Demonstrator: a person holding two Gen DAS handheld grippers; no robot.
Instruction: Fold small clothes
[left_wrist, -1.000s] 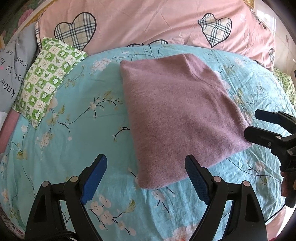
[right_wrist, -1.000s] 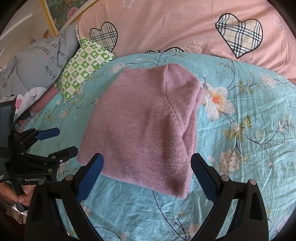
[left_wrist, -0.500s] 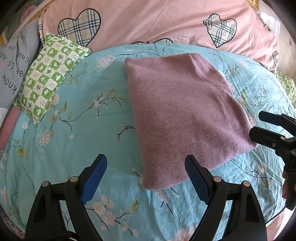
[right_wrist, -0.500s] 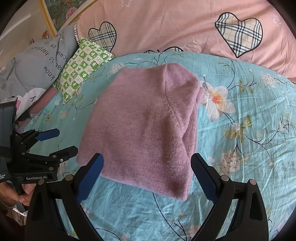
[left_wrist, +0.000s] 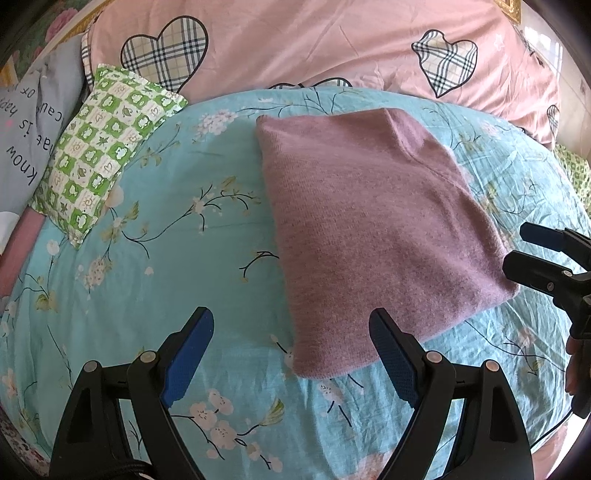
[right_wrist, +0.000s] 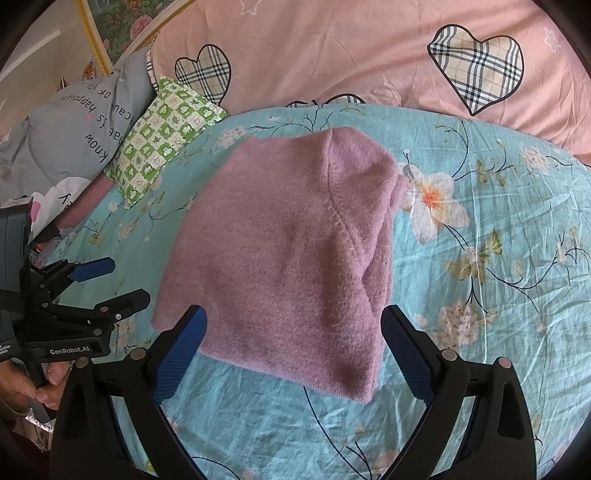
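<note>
With the mauve sweater (left_wrist: 373, 229) lying folded flat mid-bed (left_wrist: 147, 295), both the left hand-held gripper (left_wrist: 291, 354) and right hand-held gripper (right_wrist: 293, 350) hang open and empty just short of its near edge, likely done or lining up another fold.

Sunlit bed (left_wrist: 155, 280), perhaps a window (left_wrist: 543, 44)

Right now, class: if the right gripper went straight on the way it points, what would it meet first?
The right gripper, jaws open, points at the folded mauve knit sweater on the floral sheet. It would probably meet the sweater's near edge first, though its height above the fabric is unclear.
</note>
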